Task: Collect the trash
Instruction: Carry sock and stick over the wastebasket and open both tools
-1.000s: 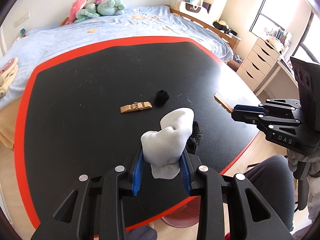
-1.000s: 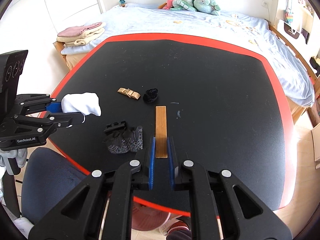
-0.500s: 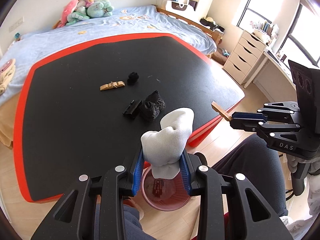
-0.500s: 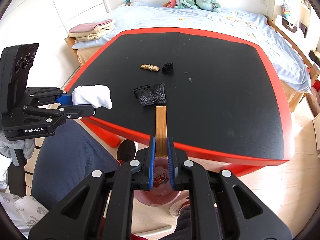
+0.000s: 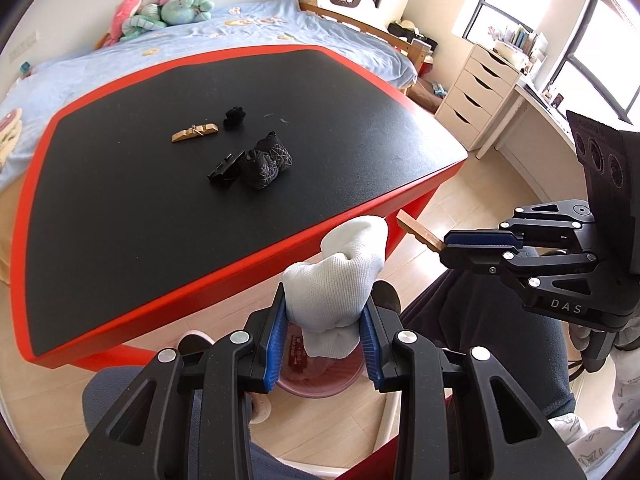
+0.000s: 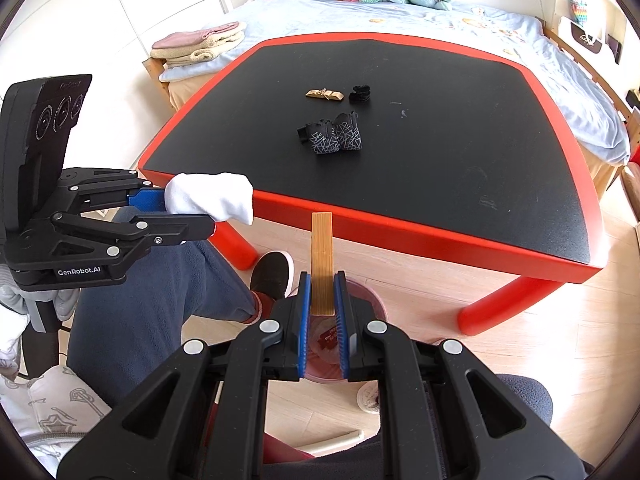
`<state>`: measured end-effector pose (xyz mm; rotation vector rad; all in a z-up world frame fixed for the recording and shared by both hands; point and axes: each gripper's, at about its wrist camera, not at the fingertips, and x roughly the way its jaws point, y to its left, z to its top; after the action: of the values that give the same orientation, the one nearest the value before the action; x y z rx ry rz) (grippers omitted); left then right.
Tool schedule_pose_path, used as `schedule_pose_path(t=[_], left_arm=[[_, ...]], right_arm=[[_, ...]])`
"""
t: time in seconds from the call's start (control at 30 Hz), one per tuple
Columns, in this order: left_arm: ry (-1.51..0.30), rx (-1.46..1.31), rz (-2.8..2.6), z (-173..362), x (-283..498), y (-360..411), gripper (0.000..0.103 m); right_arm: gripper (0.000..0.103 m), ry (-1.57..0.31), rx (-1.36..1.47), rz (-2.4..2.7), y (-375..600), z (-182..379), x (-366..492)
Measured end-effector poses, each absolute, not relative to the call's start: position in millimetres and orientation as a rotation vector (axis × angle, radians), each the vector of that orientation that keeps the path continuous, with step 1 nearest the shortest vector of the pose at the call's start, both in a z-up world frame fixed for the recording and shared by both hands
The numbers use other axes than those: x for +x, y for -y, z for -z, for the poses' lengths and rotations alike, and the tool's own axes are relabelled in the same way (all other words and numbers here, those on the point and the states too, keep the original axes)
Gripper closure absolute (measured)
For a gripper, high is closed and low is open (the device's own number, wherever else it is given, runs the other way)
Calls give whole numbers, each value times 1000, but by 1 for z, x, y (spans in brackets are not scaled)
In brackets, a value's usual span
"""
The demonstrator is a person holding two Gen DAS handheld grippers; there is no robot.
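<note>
My left gripper [image 5: 325, 344] is shut on a balled white sock [image 5: 340, 280], held off the table's near edge, above a pink bin [image 5: 316, 380] on the floor. My right gripper [image 6: 322, 312] is shut on a flat wooden strip [image 6: 322, 264] that sticks forward, also over the pink bin [image 6: 360, 300]. From the right wrist view the left gripper [image 6: 192, 216] with the white sock [image 6: 212, 196] is at left. The right gripper [image 5: 452, 246] with the strip [image 5: 418, 230] shows at right in the left wrist view.
On the black, red-edged table [image 5: 160, 208] lie a patterned black sock bundle [image 5: 264, 162], a black clip [image 5: 226, 168], a wooden clothespin [image 5: 195, 133] and a small black wad [image 5: 234, 117]. A person's legs in dark trousers [image 6: 132, 312] and a slippered foot [image 6: 272, 274] flank the bin. A bed stands behind.
Both grippers have drawn back from above the tabletop to beyond its near edge, still holding the sock and the strip. The pink bin has come into view beneath them.
</note>
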<state>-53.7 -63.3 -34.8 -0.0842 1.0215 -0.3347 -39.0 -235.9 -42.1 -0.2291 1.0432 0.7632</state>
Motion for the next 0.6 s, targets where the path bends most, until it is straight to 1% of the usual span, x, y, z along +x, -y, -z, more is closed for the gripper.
schedule_pose_path(t=[0.07,0.1,0.13,0.17,0.2,0.23,0.27,0.3,0.33,0.6], left_arm=[[-1026,-81,332,36,-53,63,67],[-1026,-84,332,36,-53,63,62],[-1026,-86,329,37,-53,62,50],[-1022,-88,323,37,-52,61,41],[-1012,-92,312,36,-53,60,21],[-996,-98,299,35,-53,58,12],[-990,-103,291,34,-53,56,12],[-994,-104,282,35,-53,54,10],[-993,-104,270,35,-52,52,8],[-989,-122,234,35,-52,41,8]], right_arm=[[91,-1044,-226,-775,237,42,-39],[90,-1045,-226,-770,238,43,-38],[75,-1043,-227,-765,239,43,-39],[42,-1036,-228,-755,241,43,-38],[25,-1024,-223,-741,243,43,-37],[11,-1016,-213,-733,246,42,-36],[10,-1019,-206,-728,248,42,-35],[9,-1024,-207,-716,249,43,-34],[4,-1025,-211,-703,250,45,-33],[3,-1037,-205,-694,252,50,-31]])
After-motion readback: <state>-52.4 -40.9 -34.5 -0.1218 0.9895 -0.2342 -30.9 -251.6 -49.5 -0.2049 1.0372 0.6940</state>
